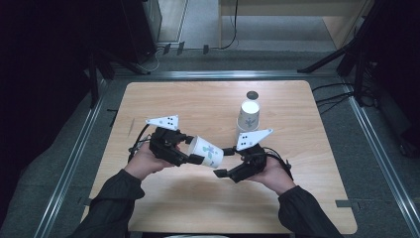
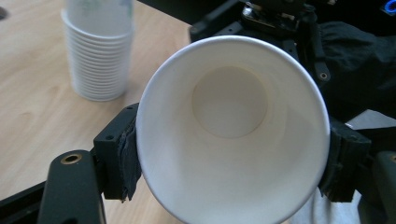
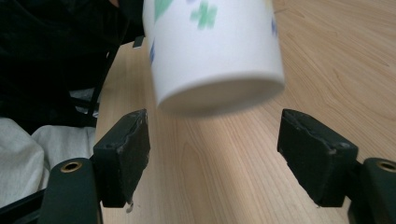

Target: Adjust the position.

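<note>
high view: white cup [image 1: 207,151] with green-blue print lies sideways at table [image 1: 163,198] centre, mouth toward 9 o'clock, gripped by left gripper [image 1: 184,148] | left gripper view: pads pinch rim, stack [image 2: 98,60] at 11 o'clock | right gripper view: right gripper [image 3: 212,154] released, cup base above jaws

A lab recording bay — wooden table [image 1: 198,99] inside metal floor rails [image 1: 74,153], tripod legs [image 1: 329,58].

Wooden table [image 1: 163,101] | grey floor [image 1: 277,59] — dark surroundings | wooden furniture [image 1: 292,10] beyond
</note>
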`<action>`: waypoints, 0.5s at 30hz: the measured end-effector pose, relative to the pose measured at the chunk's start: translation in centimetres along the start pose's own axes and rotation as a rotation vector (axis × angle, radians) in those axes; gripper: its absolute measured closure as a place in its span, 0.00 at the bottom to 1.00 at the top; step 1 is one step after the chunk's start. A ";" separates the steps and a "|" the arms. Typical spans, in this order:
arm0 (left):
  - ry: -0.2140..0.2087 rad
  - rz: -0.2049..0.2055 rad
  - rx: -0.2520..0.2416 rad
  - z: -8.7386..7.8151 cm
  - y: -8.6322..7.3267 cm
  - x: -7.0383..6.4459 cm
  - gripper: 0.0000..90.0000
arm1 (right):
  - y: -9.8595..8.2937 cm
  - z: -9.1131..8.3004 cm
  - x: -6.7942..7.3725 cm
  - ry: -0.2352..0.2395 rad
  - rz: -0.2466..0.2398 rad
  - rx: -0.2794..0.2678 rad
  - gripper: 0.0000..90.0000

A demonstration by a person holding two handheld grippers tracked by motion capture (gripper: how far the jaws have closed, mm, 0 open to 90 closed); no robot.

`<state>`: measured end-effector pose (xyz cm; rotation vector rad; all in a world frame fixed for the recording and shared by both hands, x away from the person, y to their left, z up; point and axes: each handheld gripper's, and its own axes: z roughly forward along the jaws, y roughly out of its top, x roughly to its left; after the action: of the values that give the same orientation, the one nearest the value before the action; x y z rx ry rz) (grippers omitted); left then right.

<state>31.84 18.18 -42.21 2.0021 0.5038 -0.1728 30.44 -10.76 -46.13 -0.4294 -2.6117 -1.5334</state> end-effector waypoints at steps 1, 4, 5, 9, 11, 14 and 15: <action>0.034 -0.005 -0.001 -0.5 0.1 0.2 0.26 | -0.1 -0.1 0.0 -0.003 0.004 0.004 0.29; 0.074 -0.027 0.012 -1.5 0.2 0.6 0.26 | -0.3 -0.3 0.0 -0.016 -0.010 0.014 0.32; 0.086 -0.027 0.020 -1.8 0.2 0.8 0.26 | -0.4 -0.4 0.0 -0.021 -0.012 0.016 0.33; 0.124 -0.026 0.038 -2.8 0.2 1.0 0.26 | -0.7 -0.6 -0.2 -0.041 -0.006 0.027 0.33; 0.145 -0.017 0.053 -3.2 0.3 1.0 0.26 | -0.8 -0.6 -0.3 -0.053 0.009 0.035 0.35; 0.168 -0.013 0.077 -3.6 0.3 1.0 0.26 | -1.1 -0.5 -0.4 -0.095 0.024 0.044 0.35; 0.172 -0.014 0.084 -3.8 0.4 1.0 0.26 | -1.2 -0.5 -0.5 -0.098 0.032 0.045 0.35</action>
<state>32.57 21.68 -40.42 2.1064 0.6293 -0.0299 30.52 -11.80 -46.98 -0.5535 -2.6919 -1.4776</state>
